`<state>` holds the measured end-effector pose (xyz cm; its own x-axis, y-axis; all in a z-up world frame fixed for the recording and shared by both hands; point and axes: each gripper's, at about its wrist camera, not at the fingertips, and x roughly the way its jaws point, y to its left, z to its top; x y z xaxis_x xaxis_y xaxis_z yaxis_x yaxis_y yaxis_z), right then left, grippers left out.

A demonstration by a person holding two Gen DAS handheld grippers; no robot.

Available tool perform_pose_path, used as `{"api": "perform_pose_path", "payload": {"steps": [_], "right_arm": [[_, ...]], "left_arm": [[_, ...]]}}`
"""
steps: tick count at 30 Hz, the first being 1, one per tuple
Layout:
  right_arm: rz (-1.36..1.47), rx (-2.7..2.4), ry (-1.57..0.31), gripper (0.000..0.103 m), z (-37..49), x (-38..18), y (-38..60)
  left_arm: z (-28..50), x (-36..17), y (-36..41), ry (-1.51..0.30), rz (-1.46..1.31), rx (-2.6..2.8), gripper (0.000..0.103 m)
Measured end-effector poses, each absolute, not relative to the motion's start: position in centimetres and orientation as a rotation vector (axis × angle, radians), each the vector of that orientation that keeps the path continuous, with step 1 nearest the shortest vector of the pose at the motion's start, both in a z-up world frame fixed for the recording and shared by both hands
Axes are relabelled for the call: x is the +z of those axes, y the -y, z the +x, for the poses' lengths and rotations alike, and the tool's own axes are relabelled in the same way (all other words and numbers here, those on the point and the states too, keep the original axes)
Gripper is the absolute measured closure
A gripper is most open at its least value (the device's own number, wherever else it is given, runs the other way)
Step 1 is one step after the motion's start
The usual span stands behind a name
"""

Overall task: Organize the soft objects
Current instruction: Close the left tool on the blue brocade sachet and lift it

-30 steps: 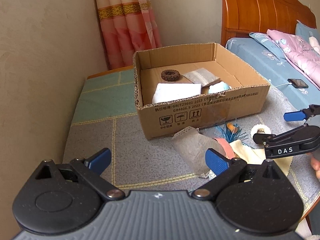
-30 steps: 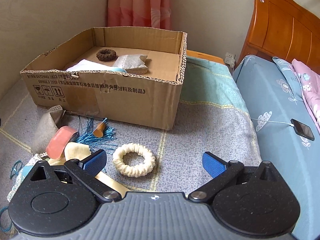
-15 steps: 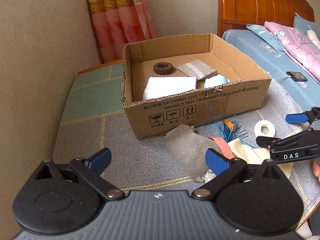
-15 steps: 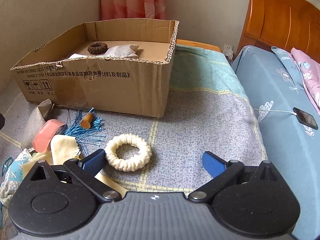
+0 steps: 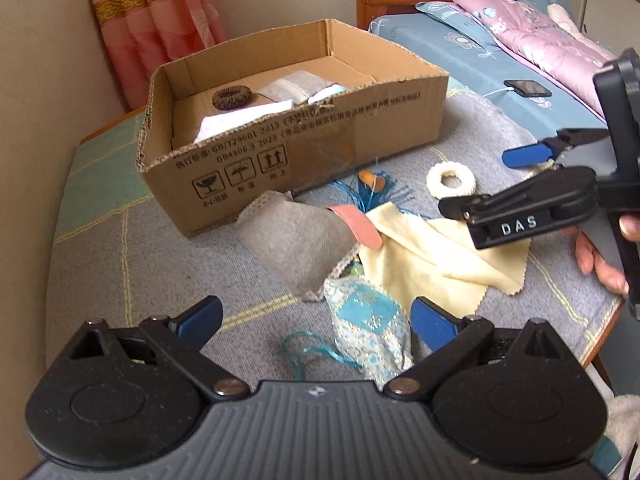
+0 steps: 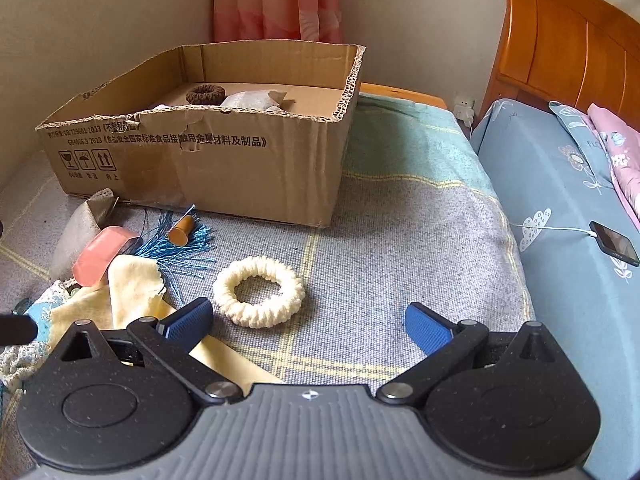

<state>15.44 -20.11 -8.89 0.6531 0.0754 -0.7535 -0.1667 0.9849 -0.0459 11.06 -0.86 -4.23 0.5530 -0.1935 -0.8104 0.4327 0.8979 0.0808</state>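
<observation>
A cardboard box [image 5: 304, 148] [image 6: 208, 160] stands on the blanket and holds a brown scrunchie [image 5: 231, 97], a white cloth [image 5: 240, 122] and a grey pouch [image 5: 294, 85]. In front of it lie a grey pouch [image 5: 296, 240], a pink sponge [image 6: 102, 255], a yellow cloth [image 5: 432, 252], a blue tassel [image 6: 176, 240], a cream scrunchie [image 6: 259, 291] and a blue patterned pouch [image 5: 368, 320]. My left gripper [image 5: 316, 320] is open just above the blue pouch. My right gripper [image 6: 308, 322] is open, close behind the cream scrunchie.
A wall runs along the left. A bed with a blue sheet [image 6: 560, 208], a phone on a cable [image 6: 614, 243] and a wooden headboard [image 6: 568, 44] lies to the right. The blanket's front edge [image 5: 600, 320] is near. A hand [image 5: 600, 256] holds the right gripper.
The left gripper has pulled back and swung right, bringing the blue patterned pouch into view under it. The right gripper has dropped lower and closer to the cream scrunchie.
</observation>
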Motion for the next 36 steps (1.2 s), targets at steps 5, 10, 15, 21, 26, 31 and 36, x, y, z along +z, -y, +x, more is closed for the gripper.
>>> {"api": "perform_pose_path", "payload": {"steps": [5, 10, 15, 21, 26, 31, 36], "right_arm": [[-0.114, 0.138, -0.844, 0.0, 15.2, -8.9, 20.2], [-0.115, 0.14, -0.842, 0.0, 15.1, -8.8, 20.2], [-0.115, 0.14, -0.842, 0.0, 15.1, -8.8, 20.2], [-0.116, 0.142, -0.842, 0.0, 15.1, -8.8, 20.2], [-0.117, 0.145, -0.835, 0.0, 15.1, -8.8, 20.2], [-0.118, 0.148, -0.831, 0.0, 15.0, -8.9, 20.2], [-0.118, 0.15, -0.826, 0.0, 14.9, -8.9, 20.3]], "left_arm": [[10.2, -5.2, 0.2, -0.939, 0.306, -0.375, 0.003], [10.1, -5.3, -0.5, -0.919, 0.326, -0.335, 0.003], [9.2, -5.4, 1.0, -0.849, 0.411, -0.425, 0.007], [9.7, -5.8, 1.6, -0.837, 0.404, -0.456, 0.041], [10.3, -5.9, 0.8, -0.856, 0.285, -0.519, 0.068], [9.7, -5.5, 0.1, -0.865, 0.276, -0.497, 0.072], [8.2, -5.3, -1.8, -0.893, 0.27, -0.461, 0.072]]}}
